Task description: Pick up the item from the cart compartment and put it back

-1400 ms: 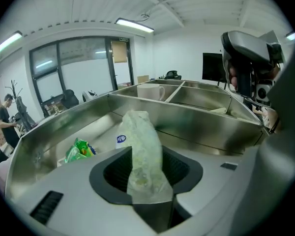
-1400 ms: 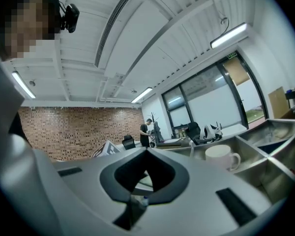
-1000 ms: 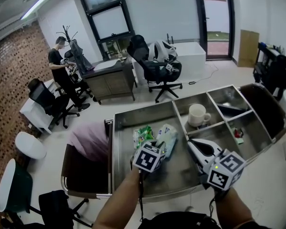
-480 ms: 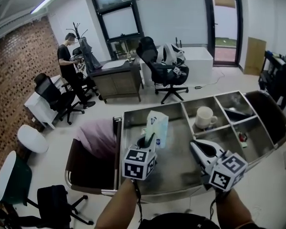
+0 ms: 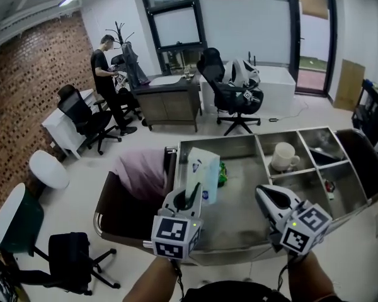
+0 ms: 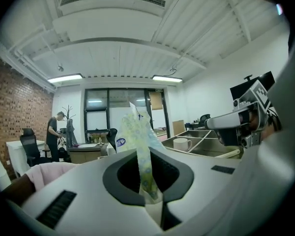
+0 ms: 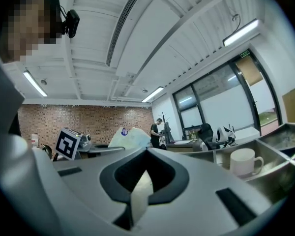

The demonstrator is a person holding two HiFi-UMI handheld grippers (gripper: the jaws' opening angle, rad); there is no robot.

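Observation:
A pale green-and-white tissue packet (image 5: 201,172) with a blue logo hangs upright over the near-left part of the steel cart's big compartment (image 5: 239,222). My left gripper (image 5: 189,199) is shut on its lower edge. In the left gripper view the packet (image 6: 137,136) rises from between the pressed jaws (image 6: 150,195). My right gripper (image 5: 274,201) hovers over the cart's near edge, to the right of the packet, shut with nothing in it. Its own view shows the jaws (image 7: 140,195) together and the packet (image 7: 130,137) off to the left.
A green snack bag (image 5: 222,173) lies in the big compartment. A white mug (image 5: 283,156) stands in a smaller compartment, and a small red item (image 5: 328,185) lies in another. A pink-cushioned chair (image 5: 135,172) stands left of the cart. A person (image 5: 107,74) stands at a desk far back.
My left gripper has lifted the tissue packet out of the big compartment and drawn it back to the near left. The right gripper has hardly moved.

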